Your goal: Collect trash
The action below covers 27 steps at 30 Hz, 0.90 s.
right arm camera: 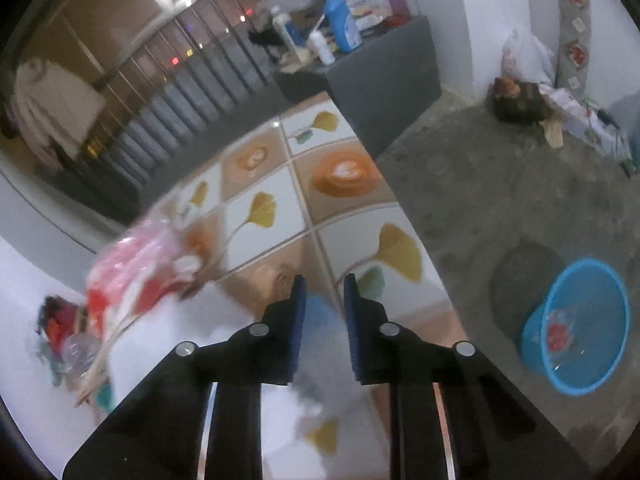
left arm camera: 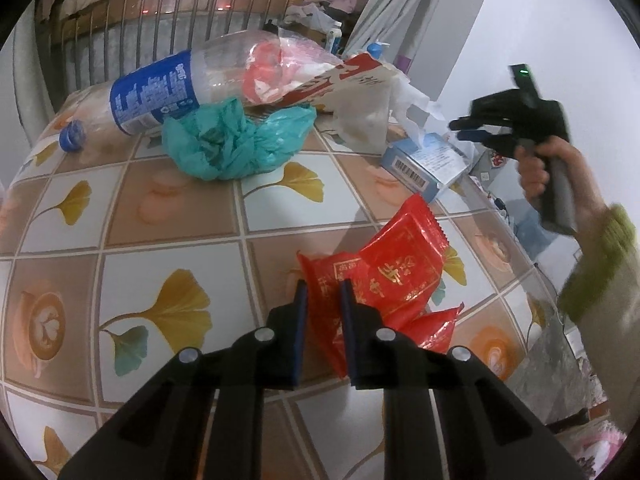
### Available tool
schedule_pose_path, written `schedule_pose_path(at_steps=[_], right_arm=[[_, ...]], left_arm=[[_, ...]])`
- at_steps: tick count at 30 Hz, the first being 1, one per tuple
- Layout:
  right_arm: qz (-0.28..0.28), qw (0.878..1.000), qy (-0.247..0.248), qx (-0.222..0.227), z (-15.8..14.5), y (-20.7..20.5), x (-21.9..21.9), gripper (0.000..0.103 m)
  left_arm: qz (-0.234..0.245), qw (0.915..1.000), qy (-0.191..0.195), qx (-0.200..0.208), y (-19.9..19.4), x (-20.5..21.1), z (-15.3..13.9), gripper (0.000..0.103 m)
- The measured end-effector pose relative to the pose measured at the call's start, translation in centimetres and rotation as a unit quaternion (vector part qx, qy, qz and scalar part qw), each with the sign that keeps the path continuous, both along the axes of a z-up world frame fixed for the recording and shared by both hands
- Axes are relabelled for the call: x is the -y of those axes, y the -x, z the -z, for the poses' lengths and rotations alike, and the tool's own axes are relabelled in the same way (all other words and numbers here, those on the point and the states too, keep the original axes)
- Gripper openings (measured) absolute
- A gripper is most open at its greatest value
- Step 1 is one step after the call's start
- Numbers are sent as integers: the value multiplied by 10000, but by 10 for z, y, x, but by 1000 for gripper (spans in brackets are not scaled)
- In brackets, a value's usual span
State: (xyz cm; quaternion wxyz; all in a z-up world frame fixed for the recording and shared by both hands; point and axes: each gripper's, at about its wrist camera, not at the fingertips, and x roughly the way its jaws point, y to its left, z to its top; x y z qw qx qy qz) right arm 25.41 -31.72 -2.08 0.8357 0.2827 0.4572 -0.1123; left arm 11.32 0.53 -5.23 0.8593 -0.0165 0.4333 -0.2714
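Red snack wrappers (left arm camera: pixel 394 276) lie on the patterned tablecloth (left arm camera: pixel 168 216). My left gripper (left arm camera: pixel 323 290) is open, its fingertips over the left edge of the wrappers. Farther back lie a crumpled teal bag (left arm camera: pixel 232 140), a clear plastic bottle (left arm camera: pixel 176 88) with a blue label, its blue cap (left arm camera: pixel 73 136), a torn red-and-white carton (left arm camera: pixel 344 80) and a blue tissue box (left arm camera: pixel 430 160). My right gripper (left arm camera: pixel 468 130) hovers open above the tissue box. In the right wrist view that gripper (right arm camera: pixel 324 284) is open over blurred white tissue (right arm camera: pixel 320 364). A blue basin (right arm camera: pixel 580 324) holding a bit of trash stands on the floor.
The table's right edge (right arm camera: pixel 404 208) drops to a grey concrete floor (right arm camera: pixel 500 184). A metal railing (left arm camera: pixel 192 28) runs behind the table. A grey cabinet (right arm camera: pixel 384 72) with bottles stands beyond the table. Bags and clutter (right arm camera: pixel 528 96) lie by the far wall.
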Motion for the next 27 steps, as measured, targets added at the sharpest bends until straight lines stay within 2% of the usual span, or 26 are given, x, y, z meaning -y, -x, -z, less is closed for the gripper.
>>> schedule_pose_path(at_steps=[2, 5, 10, 13, 17, 19, 21, 22, 23, 24, 27], right_arm=[[-107, 9996, -177, -217, 14, -11, 5, 15], [-153, 9982, -425, -392, 25, -2, 7, 10], [-471, 9954, -691, -473, 23, 56, -12, 8], [-919, 9906, -829, -581, 21, 104, -39, 8], [-1338, 9846, -897, -686, 10, 131, -60, 8], [-1450, 9847, -824, -510, -3, 130, -63, 8], [-1425, 9890, -365, -185, -21, 119, -64, 12], [-1416, 9896, -248, 43, -30, 111, -64, 18], [-1439, 9892, -231, 172, -33, 104, -63, 32], [-1465, 9886, -209, 287, -33, 91, -61, 36], [-1502, 9883, -143, 216, -18, 46, -58, 37]], left_arm=[[-21, 10000, -3, -3, 0, -1, 0, 15], [-51, 10000, 7, 4, 0, -2, 0, 15], [-68, 10000, 5, 12, 1, -4, -2, 15], [-85, 10000, -13, 14, 2, -5, -3, 15], [-158, 9999, -46, 31, 5, -8, -5, 15], [-224, 9997, -49, 36, 7, -11, -6, 14], [-296, 9995, -28, 46, 10, -15, -9, 13], [-331, 9994, -24, 68, 11, -17, -11, 13], [-365, 9993, -34, 97, 12, -19, -13, 12], [-386, 9992, -40, 114, 13, -20, -13, 12], [-474, 9987, -68, 149, 13, -25, -13, 12]])
